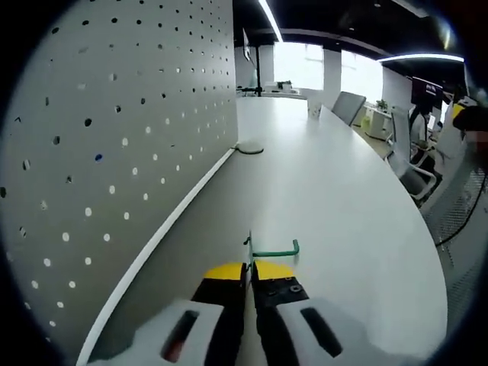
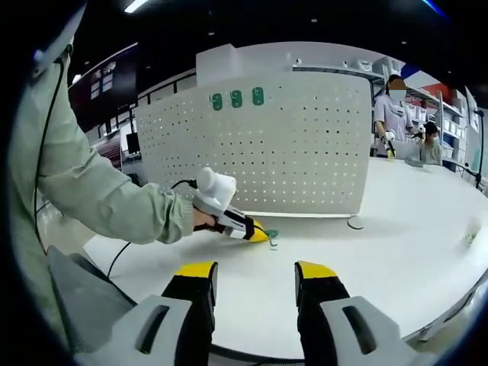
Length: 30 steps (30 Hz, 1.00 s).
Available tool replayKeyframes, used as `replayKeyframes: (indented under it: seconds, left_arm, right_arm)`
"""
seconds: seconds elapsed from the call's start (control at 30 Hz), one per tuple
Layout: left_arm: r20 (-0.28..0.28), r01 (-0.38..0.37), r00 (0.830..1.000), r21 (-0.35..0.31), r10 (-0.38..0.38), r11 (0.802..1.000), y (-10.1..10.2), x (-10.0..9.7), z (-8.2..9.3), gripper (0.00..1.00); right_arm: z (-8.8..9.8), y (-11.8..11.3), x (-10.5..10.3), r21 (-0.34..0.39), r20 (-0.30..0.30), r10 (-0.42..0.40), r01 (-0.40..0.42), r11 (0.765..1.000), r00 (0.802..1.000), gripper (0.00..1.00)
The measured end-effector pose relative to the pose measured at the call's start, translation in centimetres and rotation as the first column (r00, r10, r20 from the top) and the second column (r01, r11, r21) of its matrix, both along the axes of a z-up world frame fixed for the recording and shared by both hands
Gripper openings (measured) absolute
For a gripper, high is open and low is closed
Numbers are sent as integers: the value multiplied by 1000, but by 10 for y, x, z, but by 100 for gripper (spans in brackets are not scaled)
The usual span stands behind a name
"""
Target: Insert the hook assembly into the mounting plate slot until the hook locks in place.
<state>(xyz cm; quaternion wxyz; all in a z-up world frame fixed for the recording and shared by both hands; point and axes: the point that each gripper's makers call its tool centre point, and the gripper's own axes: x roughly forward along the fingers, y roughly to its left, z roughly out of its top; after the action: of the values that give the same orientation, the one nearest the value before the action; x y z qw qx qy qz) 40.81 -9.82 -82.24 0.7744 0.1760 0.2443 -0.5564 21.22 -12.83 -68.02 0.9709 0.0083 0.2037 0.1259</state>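
My left gripper (image 1: 248,273) is shut on a green hook assembly (image 1: 273,249), whose arm juts right above the white table (image 1: 328,191). The white perforated mounting plate (image 1: 114,152) stands close on the left, apart from the hook. In the right gripper view a person's hand holds the left gripper (image 2: 261,233) low over the table, with the green hook (image 2: 272,235) at its yellow tips, in front of the mounting plate (image 2: 305,152). My right gripper (image 2: 257,284) is open with nothing between its jaws, well back from the hook.
A round flat disc (image 1: 249,149) (image 2: 355,223) lies on the table by the plate's foot. Three green pieces (image 2: 236,99) sit along the plate's top. Office chairs (image 1: 412,168) stand past the table's right edge, and people (image 2: 393,107) stand beyond it.
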Motion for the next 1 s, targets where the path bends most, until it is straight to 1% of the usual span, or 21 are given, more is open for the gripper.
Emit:
replayKeyframes:
  seconds: [0.1,0.2,0.3,0.4,0.5,0.67,0.77,0.83,0.9,1.0]
  left_arm:
    - [1,-8,1000,6,8,1000,1,1,0,3]
    - [-16,-19,1000,0,19,1000,3,1,0,3]
    - [-12,-28,1000,-2,28,1000,5,1,3,3]
    - [0,-39,999,-14,39,999,7,1,9,3]
    - [-5,-58,998,-37,58,998,8,1,16,3]
    - [-8,-83,997,-55,83,995,14,-5,26,3]
    - [-2,-90,996,-58,91,994,19,-9,31,3]
    - [2,-107,994,-63,108,992,24,-10,35,3]
    - [6,-121,993,-70,121,990,28,-11,40,3]
    - [17,-132,991,-82,133,988,32,-14,49,3]
  right_arm:
    - [0,-1,0,3,1,-2,2,1000,1000,39]
    - [1,-1,0,0,4,-5,5,1000,1000,39]
    - [1,-1,0,-3,9,-6,6,1000,1000,39]
    - [2,-1,0,6,10,-6,6,1000,1000,39]
    - [3,-1,0,10,11,-5,5,1000,1000,39]
    - [3,0,0,15,15,-4,3,1000,1000,39]
    - [3,2,0,5,15,6,-6,1000,1000,39]
    - [3,3,0,14,12,11,-12,1000,1000,39]
    - [4,1,0,51,-1,-1,1,999,1000,39]
    - [4,0,0,66,-2,-8,8,998,1000,39]
